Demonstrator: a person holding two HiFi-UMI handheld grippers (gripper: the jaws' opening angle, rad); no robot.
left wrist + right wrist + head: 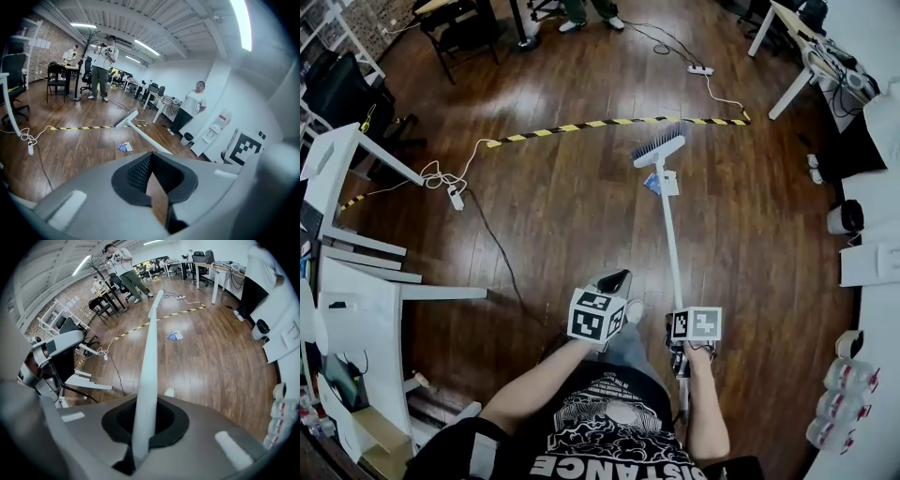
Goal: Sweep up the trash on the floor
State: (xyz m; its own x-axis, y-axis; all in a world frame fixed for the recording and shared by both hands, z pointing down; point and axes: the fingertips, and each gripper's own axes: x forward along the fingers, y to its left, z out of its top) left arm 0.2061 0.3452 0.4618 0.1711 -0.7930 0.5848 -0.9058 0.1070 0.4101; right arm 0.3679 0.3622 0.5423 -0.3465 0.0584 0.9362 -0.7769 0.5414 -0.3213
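A white-handled broom (671, 234) stretches away from me over the wooden floor, its brush head (659, 148) at the far end. A small blue and white scrap of trash (653, 184) lies just on the near side of the brush head, beside the handle. My right gripper (680, 352) is shut on the lower part of the handle, which runs up between its jaws in the right gripper view (140, 427). My left gripper (612, 281) hovers just left of the handle, open by a narrow gap, with only floor showing between its jaws (157, 187). The left gripper view shows the broom (129, 119) and the trash (124, 147) ahead.
A yellow and black striped strip (609, 122) crosses the floor beyond the brush. A power strip with cables (455, 197) lies at the left near white desks (356, 281). Another white desk (787, 56) stands at the back right. Two people (192, 110) stand farther off.
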